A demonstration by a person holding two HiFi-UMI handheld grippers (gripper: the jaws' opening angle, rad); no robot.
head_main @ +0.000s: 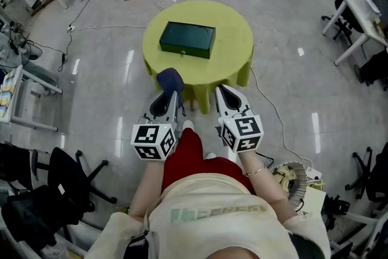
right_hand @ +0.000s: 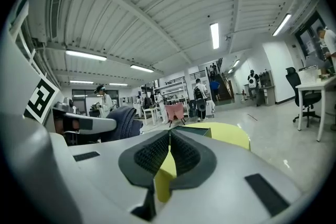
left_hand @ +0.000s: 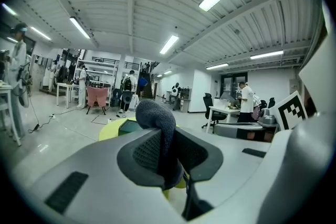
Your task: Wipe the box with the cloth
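Table (head_main: 236, 39) ahead: left hand-held gripper (head_main: 173, 94) holds cloth (head_main: 170, 78) outstretched.

Nothing legible is showing anywhere I look. On the near side of the box (head_main: 187, 39), the left marker cube (head_main: 154, 141) riding on the left gripper (head_main: 171, 94) is presenting only black-and-white square patterns, no letters or digits. The right marker cube (head_main: 241, 133) on the right gripper (head_main: 222, 91) is presenting the same kind. The dark green box itself is showing no label that I can make out. Farther back from the box, a pale green print (head_main: 217, 213) is running across the chest of the person's shirt (head_main: 182, 233), but it is blurring too much to read.
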